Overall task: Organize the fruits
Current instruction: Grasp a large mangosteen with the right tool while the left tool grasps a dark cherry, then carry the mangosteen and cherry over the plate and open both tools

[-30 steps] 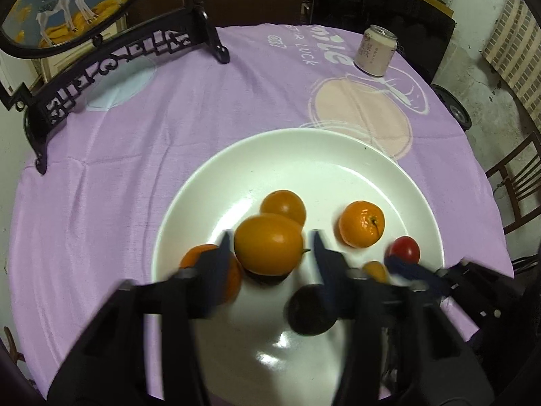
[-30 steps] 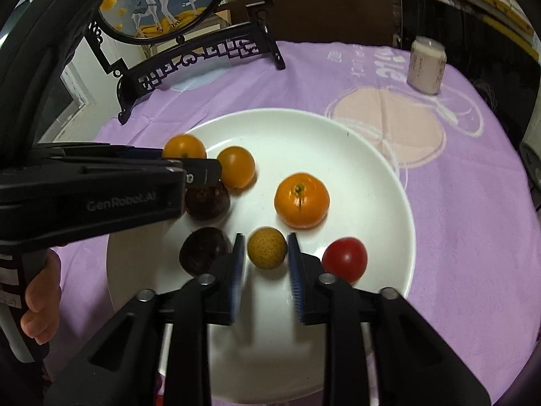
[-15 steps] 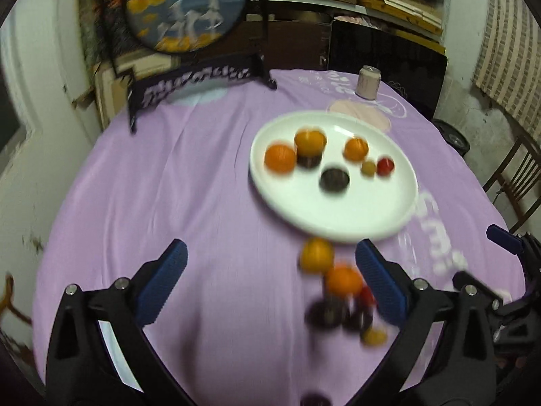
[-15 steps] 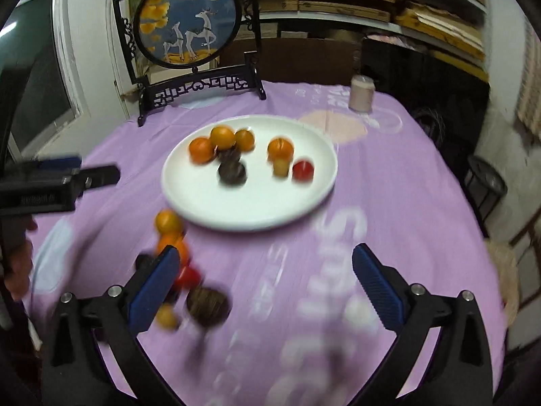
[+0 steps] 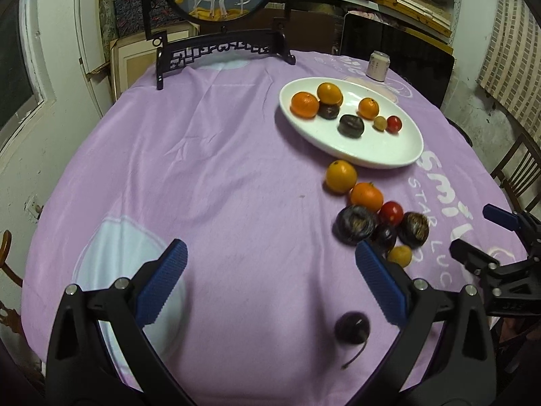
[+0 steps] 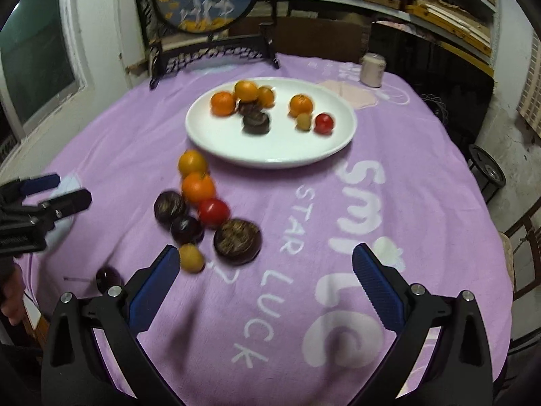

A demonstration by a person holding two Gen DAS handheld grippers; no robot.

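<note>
One plate (image 5: 399,160), one can (image 5: 378,65), fifteen fruits (image 5: 340,176).

Both your wrist cameras look steeply down and forward over a purple-clothed table (image 5: 219,169), set back from it. Each shows the white plate (image 5: 375,155) (image 6: 270,155) beyond its own tongs, and the other gripper at frame edge.

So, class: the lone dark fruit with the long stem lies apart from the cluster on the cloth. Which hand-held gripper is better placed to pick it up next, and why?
Probably the left hand-held gripper: its jaws are open and the stemmed dark fruit lies just below them. The right hand-held gripper, also open, has it off to its left.
</note>
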